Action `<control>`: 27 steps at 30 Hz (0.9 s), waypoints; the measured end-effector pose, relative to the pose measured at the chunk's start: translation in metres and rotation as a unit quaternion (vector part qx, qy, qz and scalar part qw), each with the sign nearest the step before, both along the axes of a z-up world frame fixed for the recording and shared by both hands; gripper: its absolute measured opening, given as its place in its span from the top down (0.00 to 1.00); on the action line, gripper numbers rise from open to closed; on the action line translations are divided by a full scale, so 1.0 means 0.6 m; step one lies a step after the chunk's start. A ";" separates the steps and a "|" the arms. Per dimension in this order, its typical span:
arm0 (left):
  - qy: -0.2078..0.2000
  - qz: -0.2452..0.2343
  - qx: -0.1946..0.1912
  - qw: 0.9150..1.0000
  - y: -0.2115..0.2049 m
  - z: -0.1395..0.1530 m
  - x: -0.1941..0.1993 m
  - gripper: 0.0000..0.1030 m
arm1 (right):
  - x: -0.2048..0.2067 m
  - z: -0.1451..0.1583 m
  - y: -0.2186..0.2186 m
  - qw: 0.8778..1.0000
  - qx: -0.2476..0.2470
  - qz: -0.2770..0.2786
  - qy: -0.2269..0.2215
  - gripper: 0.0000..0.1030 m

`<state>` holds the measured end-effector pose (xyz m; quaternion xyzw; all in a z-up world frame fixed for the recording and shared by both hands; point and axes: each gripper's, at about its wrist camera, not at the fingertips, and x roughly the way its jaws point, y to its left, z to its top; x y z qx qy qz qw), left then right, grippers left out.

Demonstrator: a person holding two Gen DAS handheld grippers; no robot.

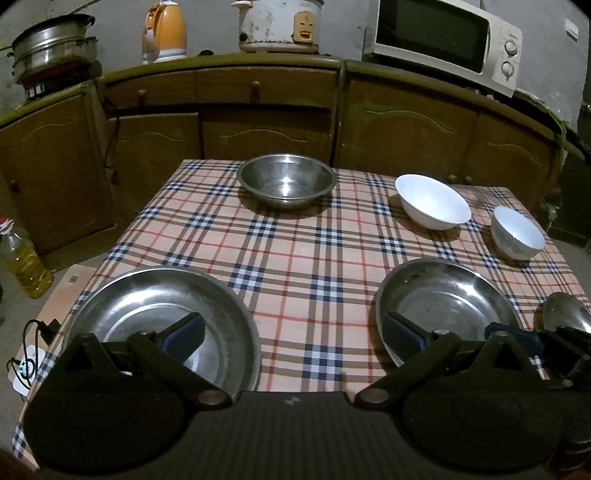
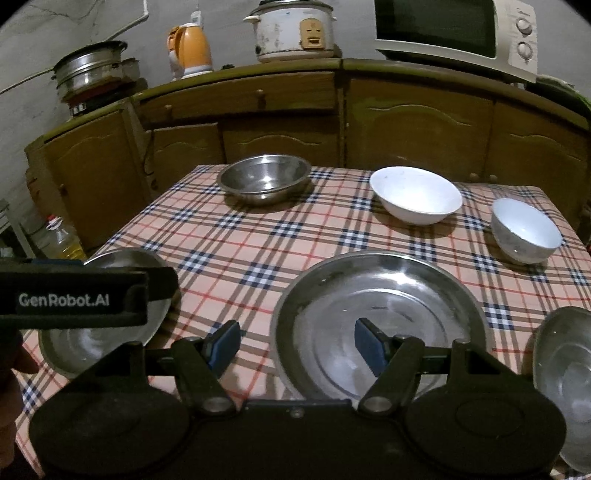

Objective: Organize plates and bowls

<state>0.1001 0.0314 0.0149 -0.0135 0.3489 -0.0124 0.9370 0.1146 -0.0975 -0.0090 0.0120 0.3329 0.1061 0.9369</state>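
Only 1 piece of writing can be read here.
White letters spell "GenRobot.AI" on the black side of the left gripper [image 2: 86, 295], which sticks in from the left edge of the right wrist view, near the table's [image 2: 295, 236] left side. The rice cooker [image 2: 295, 31] far back on the cupboard has a tan panel, and the microwave [image 2: 458, 33] has 2 knobs, but any marks on them are too small to read.
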 end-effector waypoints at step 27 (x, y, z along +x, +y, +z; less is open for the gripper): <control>0.005 0.043 -0.014 0.999 0.086 -0.018 -0.012 0.00 | 0.006 -0.016 0.100 0.997 -0.013 0.076 0.018 0.21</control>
